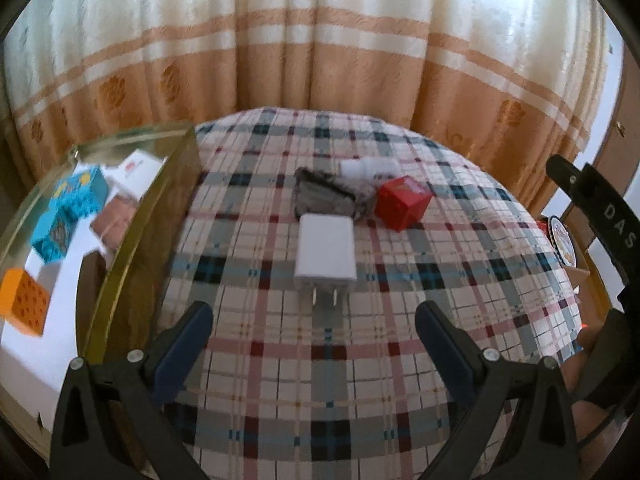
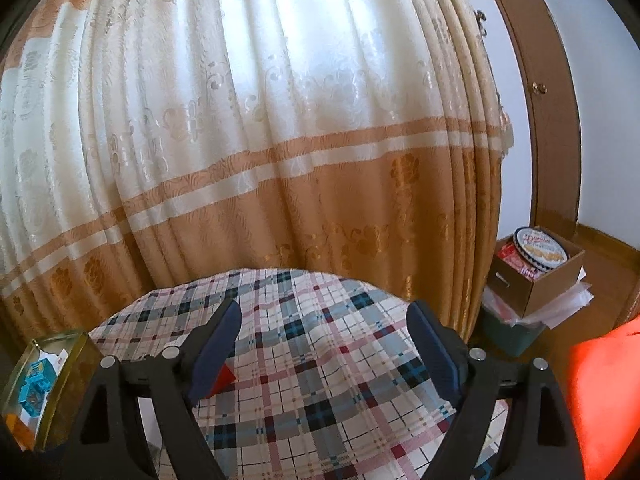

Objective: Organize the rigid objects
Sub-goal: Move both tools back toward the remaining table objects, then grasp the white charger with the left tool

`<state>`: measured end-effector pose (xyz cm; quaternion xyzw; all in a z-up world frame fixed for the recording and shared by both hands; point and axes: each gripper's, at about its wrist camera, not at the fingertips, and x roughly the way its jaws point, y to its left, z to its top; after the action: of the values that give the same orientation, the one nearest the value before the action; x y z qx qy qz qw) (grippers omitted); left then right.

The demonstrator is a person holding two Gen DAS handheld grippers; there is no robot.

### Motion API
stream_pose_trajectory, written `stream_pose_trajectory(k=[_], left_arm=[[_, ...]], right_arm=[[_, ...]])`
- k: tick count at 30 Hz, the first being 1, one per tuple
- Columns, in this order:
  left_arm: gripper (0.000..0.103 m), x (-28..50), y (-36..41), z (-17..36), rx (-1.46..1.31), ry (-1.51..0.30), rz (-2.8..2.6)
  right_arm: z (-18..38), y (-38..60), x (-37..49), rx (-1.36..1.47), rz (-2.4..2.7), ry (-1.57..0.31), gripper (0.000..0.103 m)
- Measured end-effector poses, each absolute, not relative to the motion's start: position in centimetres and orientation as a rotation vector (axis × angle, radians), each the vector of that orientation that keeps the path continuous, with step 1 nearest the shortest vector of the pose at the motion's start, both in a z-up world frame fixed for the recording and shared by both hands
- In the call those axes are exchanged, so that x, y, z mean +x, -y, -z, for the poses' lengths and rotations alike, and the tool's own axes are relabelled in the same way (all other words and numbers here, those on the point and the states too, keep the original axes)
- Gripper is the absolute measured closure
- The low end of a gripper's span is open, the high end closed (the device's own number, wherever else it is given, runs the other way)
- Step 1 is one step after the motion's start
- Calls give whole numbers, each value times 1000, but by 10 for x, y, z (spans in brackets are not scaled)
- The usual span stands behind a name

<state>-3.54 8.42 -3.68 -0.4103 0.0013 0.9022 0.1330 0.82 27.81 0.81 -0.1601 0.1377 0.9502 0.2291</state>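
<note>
1. The white charger plug (image 1: 326,252) lies on the plaid surface (image 1: 360,380), straight ahead of the left gripper (image 1: 314,344), prongs toward its spread, empty fingers.
2. Its long axis runs along the approach line.
3. The right gripper (image 2: 324,344) is open, empty and farther off.

A room in a home, most likely a bedroom or a living room.

A long curtain (image 2: 280,152) in cream and orange with a woven flower pattern hangs behind a surface covered by a plaid cloth (image 1: 320,360) in white, pink and blue. At the right side there is a brown wooden door frame (image 2: 556,128) and a white wall. On the floor near it stands a cardboard box (image 2: 552,280) holding a round biscuit tin (image 2: 540,248), with papers and a dark container under it.
</note>
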Motion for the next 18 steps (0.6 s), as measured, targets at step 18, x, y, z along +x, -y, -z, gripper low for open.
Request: stream_pose_trajectory(k=[18], left_arm=[[1, -75, -109, 44, -1256, -55, -2577]], right_arm=[[12, -301, -1, -587, -2580, -593, 16]])
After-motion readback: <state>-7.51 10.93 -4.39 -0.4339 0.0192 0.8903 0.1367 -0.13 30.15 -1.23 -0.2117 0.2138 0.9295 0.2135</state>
